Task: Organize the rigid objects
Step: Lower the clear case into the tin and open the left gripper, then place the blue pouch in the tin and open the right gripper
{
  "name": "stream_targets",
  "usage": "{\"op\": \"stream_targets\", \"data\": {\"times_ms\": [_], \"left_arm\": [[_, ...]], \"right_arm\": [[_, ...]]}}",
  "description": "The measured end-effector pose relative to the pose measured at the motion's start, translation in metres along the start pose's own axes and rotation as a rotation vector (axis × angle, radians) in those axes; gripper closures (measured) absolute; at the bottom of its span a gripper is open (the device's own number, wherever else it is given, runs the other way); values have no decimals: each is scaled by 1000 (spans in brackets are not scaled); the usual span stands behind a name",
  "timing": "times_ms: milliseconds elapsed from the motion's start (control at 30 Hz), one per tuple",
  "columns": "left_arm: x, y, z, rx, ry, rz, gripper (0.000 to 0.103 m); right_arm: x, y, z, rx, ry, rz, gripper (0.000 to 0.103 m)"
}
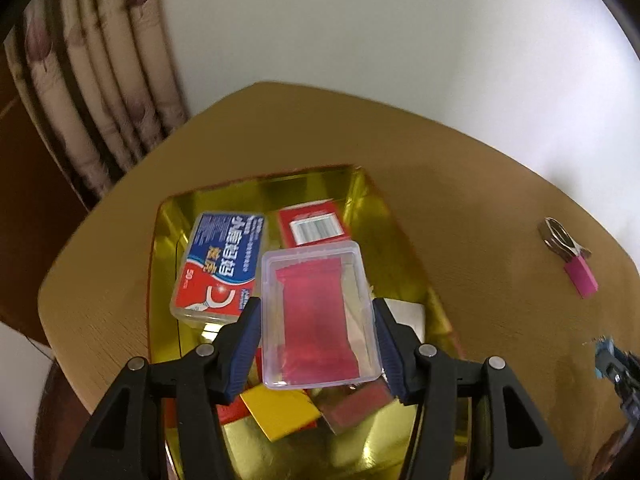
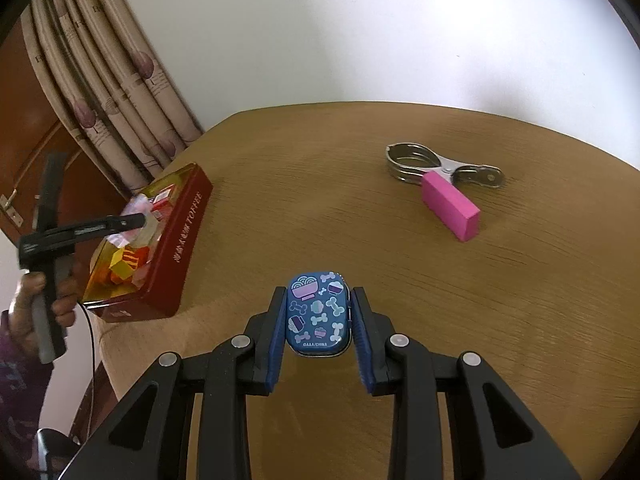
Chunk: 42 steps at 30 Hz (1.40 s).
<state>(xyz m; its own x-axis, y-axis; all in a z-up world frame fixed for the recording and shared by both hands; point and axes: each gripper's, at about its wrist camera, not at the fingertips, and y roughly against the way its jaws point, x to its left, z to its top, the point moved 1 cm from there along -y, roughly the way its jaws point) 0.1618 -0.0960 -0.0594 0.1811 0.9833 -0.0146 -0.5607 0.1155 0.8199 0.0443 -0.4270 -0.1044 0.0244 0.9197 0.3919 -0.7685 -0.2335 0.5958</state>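
Observation:
My left gripper [image 1: 318, 320] is shut on a clear plastic case [image 1: 316, 312] with a red sheet inside, held above the open gold-lined red tin [image 1: 168, 216]. In the tin lie a blue and red floss box [image 1: 220, 264], a red barcode box [image 1: 314, 226] and yellow and red pieces [image 1: 280, 412]. My right gripper [image 2: 319, 316] is shut on a small blue tin [image 2: 318, 312] with cartoon prints, low over the table. The red tin [image 2: 180, 240] and the left gripper [image 2: 132, 222] show at the left of the right wrist view.
A metal clamp [image 2: 436, 164] and a pink block [image 2: 450, 206] lie on the brown table [image 2: 400, 280] at the far right; they also show in the left wrist view, the block [image 1: 582, 276] beside the clamp [image 1: 560, 238]. A curtain [image 2: 112, 112] and white wall stand behind.

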Motion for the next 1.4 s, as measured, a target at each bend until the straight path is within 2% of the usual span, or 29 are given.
{"op": "stream_targets", "data": {"times_ms": [167, 367, 567, 633, 767, 900, 1033, 1200, 1400], "left_arm": [[12, -9, 2, -14, 16, 29, 48], [8, -15, -2, -10, -24, 55, 47], [19, 17, -6, -54, 77, -59, 47], [27, 34, -13, -89, 123, -67, 47], [51, 66, -37, -148, 199, 25, 47], [77, 83, -68, -141, 264, 142, 47], [98, 96, -91, -158, 335, 159, 47], [108, 107, -94, -222, 335, 204, 47], [104, 111, -95, -249, 286, 208, 47]], "right_arm": [[9, 1, 3, 4, 13, 15, 75], [24, 0, 7, 7, 21, 52, 74], [63, 1, 19, 7, 70, 149, 74], [84, -2, 24, 15, 105, 188, 74], [140, -19, 29, 51, 196, 268, 75], [186, -48, 24, 113, 265, 332, 75], [230, -74, 19, 152, 362, 386, 75], [269, -104, 15, 214, 493, 443, 75], [285, -126, 7, 227, 570, 397, 74]]}}
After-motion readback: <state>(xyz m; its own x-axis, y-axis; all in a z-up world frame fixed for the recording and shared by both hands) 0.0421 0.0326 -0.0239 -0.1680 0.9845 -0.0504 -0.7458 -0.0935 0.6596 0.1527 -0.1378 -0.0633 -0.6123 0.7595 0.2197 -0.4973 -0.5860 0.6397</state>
